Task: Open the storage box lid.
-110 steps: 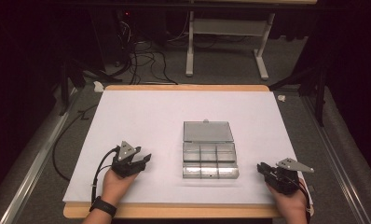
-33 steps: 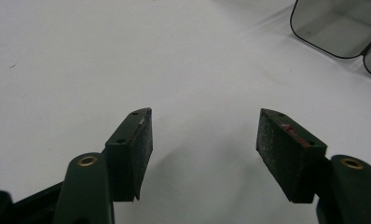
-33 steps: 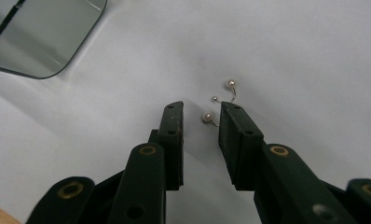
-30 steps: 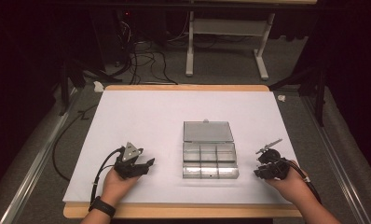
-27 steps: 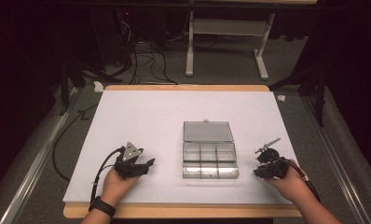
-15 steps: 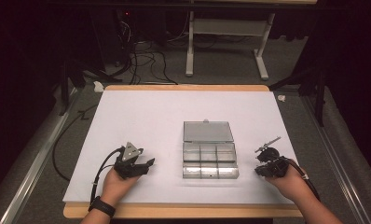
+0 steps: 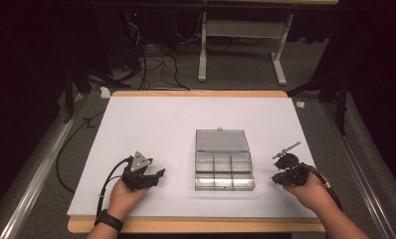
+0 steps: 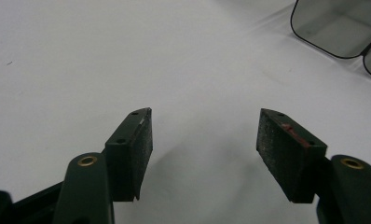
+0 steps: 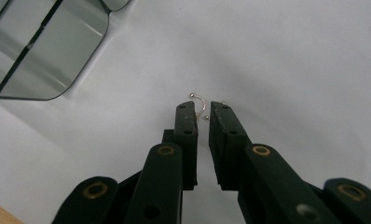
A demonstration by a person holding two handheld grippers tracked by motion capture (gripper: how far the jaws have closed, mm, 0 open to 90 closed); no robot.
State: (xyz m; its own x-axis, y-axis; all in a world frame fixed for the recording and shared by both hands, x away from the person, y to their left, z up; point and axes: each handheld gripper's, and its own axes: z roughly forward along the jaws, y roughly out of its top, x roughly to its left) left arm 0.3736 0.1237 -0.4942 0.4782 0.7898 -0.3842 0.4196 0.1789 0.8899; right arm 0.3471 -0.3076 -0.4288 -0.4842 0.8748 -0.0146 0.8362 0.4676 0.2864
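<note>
A clear plastic compartment box (image 7: 224, 170) lies on the white table (image 7: 186, 124), its lid (image 7: 221, 140) folded open behind it. My right gripper (image 7: 276, 179) rests just right of the box, turned on its side. In the right gripper view its jaws (image 9: 203, 110) are closed to a narrow gap around a tiny curved gold wire piece with ball ends (image 9: 200, 103), which lies on the table at the tips. My left gripper (image 7: 157, 175) sits left of the box, open, with nothing between its pads (image 8: 139, 144).
Corners of the box show at the top right of the left gripper view (image 8: 340, 29) and the top left of the right gripper view (image 9: 40, 46). The table's wooden front edge (image 7: 196, 225) is close to both hands. Cables and a desk frame (image 7: 241, 47) are on the floor beyond.
Since 3.7 s ago my right gripper has moved left toward the box and rolled onto its side. Over the last second both hands have stayed almost still.
</note>
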